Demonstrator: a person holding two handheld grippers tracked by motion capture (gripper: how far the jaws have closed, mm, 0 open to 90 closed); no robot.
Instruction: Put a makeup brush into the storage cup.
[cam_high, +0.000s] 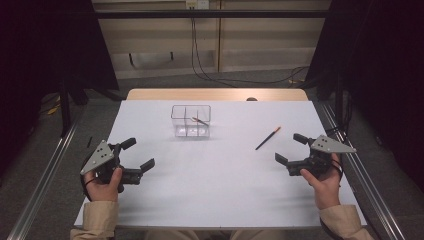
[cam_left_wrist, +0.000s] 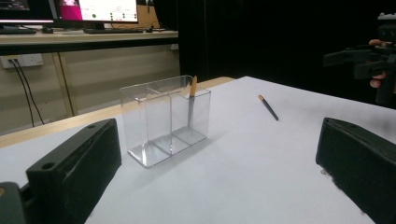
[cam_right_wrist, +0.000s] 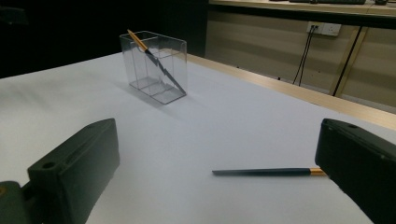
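A person is sitting at a white table (cam_high: 210, 190), holding a gripper in each hand. The left gripper (cam_high: 137, 155) is hovering at the table's left side with its jaws standing wide apart and nothing between them; the left hand (cam_high: 102, 187) is gripping it from below. The right gripper (cam_high: 290, 150) is hovering at the right side, its jaws likewise spread wide and gripping nothing, with the right hand (cam_high: 325, 182) wrapped around its handle.

A dark pencil (cam_high: 268, 138) with an orange end is lying flat on the table, near the right gripper and slightly ahead of it. In the right gripper view the pencil (cam_right_wrist: 268, 172) is lying crosswise just beyond the jaws, its orange end beside the right-hand jaw; whether they are touching cannot be told.

A clear box (cam_high: 191, 121) with three compartments is standing upright toward the far middle of the table, well apart from both grippers. A second pencil (cam_right_wrist: 156, 63) is leaning tilted inside an end compartment, its orange end sticking up above the rim.
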